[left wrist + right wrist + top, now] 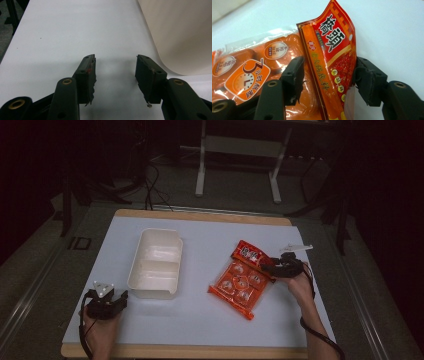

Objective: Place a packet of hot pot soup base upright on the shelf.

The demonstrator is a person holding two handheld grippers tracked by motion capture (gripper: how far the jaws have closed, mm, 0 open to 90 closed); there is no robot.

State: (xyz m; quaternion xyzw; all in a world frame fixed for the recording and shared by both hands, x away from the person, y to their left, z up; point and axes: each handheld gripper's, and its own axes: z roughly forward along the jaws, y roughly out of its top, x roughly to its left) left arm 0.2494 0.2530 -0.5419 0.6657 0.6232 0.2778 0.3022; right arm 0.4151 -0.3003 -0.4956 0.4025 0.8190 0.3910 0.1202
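A red sachet (250, 254) with printed characters lies partly over an orange multi-portion pack (239, 285) at the table's right. My right gripper (268, 265) reaches it from the right. In the right gripper view the red sachet (332, 50) stands between the spread jaws of my right gripper (328, 67), its edges near both pads, and the orange pack (244, 72) lies under it on the left. My left gripper (122, 298) rests open at the front left, just in front of a white two-compartment container (134, 265). Nothing sits between the jaws of my left gripper (115, 58).
The white table top (200, 320) has a wooden edge at the front and back. The container's outer wall (180, 32) curves close to the left gripper's right jaw. A white desk frame (237, 165) and cables stand on the dark floor beyond the table.
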